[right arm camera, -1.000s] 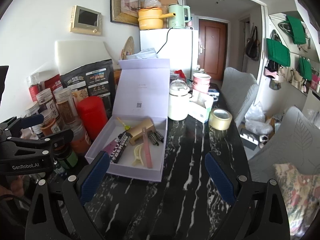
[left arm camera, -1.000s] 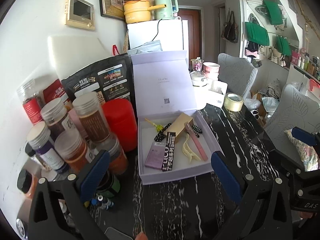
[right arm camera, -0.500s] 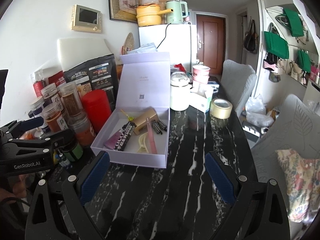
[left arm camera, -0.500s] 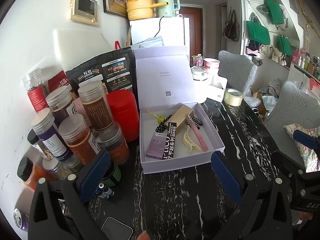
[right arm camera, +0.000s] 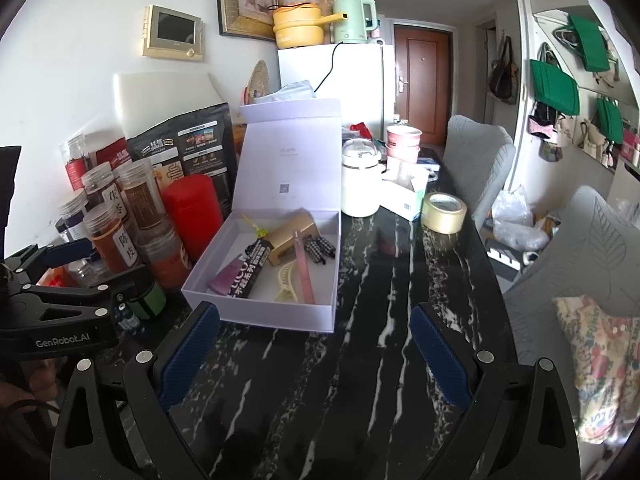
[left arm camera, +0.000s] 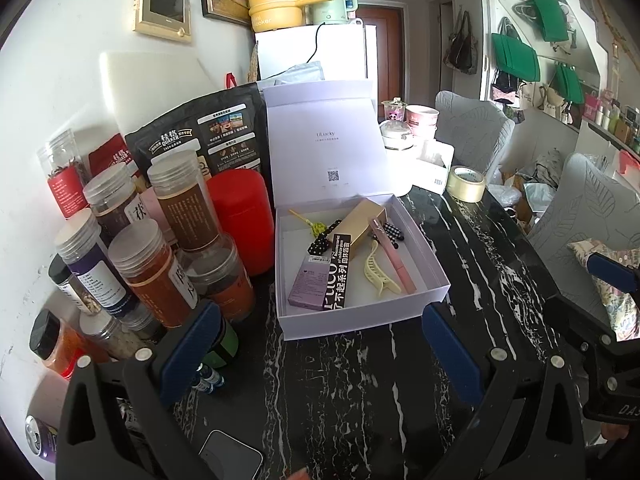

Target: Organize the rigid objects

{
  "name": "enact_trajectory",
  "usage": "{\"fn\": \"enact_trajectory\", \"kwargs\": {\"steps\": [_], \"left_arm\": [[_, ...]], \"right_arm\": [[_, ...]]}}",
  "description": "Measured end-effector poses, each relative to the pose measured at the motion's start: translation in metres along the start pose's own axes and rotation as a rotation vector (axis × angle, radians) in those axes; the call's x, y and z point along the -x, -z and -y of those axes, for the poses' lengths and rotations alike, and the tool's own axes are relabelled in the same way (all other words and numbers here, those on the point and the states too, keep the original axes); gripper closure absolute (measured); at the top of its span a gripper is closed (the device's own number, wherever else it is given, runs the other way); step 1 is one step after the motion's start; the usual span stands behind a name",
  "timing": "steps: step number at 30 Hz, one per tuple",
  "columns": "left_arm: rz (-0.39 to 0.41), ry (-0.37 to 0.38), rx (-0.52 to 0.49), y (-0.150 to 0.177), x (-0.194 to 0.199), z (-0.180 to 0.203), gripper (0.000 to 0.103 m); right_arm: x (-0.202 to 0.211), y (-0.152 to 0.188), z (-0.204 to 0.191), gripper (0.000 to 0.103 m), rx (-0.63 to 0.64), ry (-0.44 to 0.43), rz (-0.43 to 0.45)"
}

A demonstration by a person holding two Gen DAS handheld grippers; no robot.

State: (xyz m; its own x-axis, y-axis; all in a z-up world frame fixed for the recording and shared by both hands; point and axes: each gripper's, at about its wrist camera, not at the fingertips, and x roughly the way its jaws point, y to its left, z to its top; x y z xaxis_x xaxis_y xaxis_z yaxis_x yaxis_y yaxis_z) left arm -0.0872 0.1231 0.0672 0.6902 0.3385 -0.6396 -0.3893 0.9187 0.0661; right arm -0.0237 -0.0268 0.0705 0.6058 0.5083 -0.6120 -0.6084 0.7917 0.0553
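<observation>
I've drawn both claws back from the lilac box (left arm camera: 360,312); it sits smaller on the desk (left arm camera: 360,380). Left view: my left claw (left arm camera: 320,344) gapes, empty. Right view: right claw (right arm camera: 316,344) likewise spread (hair clip (right arm camera: 286,280) inside box).

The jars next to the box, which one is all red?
The red jar, right beside the open box. It is solid red all over; the other jars are clear plastic with pale lids, so you can see what's inside.
</observation>
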Motion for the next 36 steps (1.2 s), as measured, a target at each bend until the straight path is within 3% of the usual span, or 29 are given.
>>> {"fn": "enact_trajectory", "kwargs": {"steps": [36], "left_arm": [[-0.011, 0.015, -0.014, 0.0037, 0.0016, 0.002, 0.0]], "right_arm": [[0.0015, 0.0015, -0.0017, 0.006, 0.017, 0.031, -0.005]]}}
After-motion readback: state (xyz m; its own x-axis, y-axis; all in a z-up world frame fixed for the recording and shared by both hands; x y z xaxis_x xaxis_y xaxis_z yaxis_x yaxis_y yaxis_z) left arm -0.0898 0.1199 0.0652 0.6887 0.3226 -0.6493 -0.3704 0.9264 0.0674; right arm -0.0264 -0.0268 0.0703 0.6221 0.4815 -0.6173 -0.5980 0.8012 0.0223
